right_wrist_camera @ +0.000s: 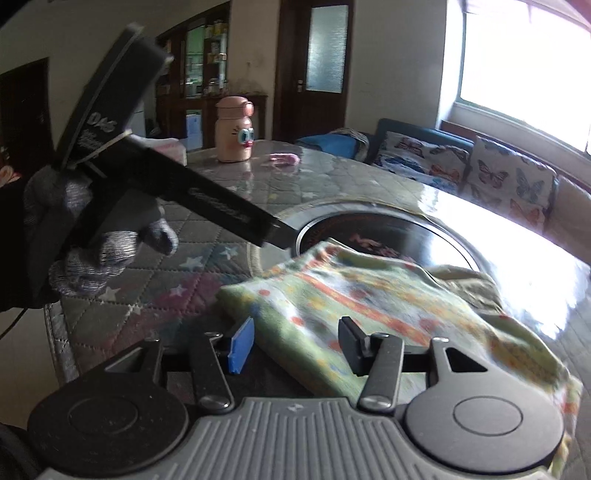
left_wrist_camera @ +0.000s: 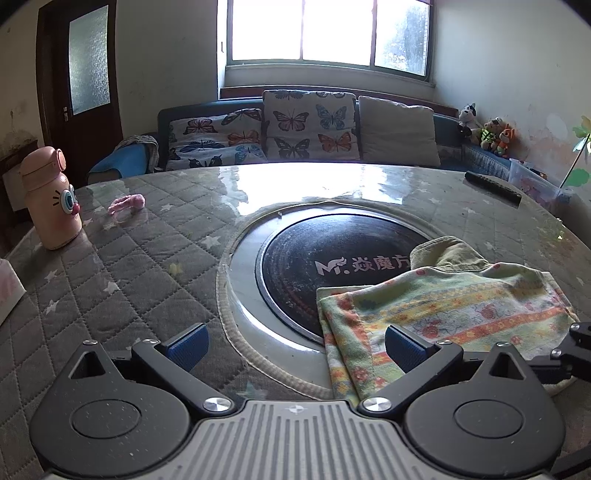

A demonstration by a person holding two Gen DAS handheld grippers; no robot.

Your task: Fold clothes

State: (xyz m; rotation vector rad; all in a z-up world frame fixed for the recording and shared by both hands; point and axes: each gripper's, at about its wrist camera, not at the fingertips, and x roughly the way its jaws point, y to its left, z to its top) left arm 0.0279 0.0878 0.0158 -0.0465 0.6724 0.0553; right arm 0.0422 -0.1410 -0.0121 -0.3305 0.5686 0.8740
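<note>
Round table [left_wrist_camera: 140, 258] under a quilted grey star-print cover and a glossy clear sheet. Black cooktop [left_wrist_camera: 332, 266] sunk in the middle, white logo across it. Folded cloth [left_wrist_camera: 443, 306], green with orange stripes and small prints, lying partly over the near edge of the cooktop and partly on the cover; an olive layer peeking out at its far side. Sofa [left_wrist_camera: 314, 129] with butterfly cushions beyond the table, below a bright window [left_wrist_camera: 328, 29].

Left gripper [left_wrist_camera: 295, 345] spread wide, empty, blue pads well apart; right-hand pad over the cloth's near-left corner, left-hand pad over the cover. Contact with the cloth not clear. Right gripper [right_wrist_camera: 297, 345] likewise released, holding nothing, the cloth's near edge between its fingers. Gloved hand [right_wrist_camera: 92, 240] on the left tool's handle in the right wrist view.

Pink bottle [left_wrist_camera: 51, 199] with a cartoon face upright at the table's far left. Black remote [left_wrist_camera: 493, 186] at the far right edge. Small pink item [left_wrist_camera: 127, 203] near the bottle.
</note>
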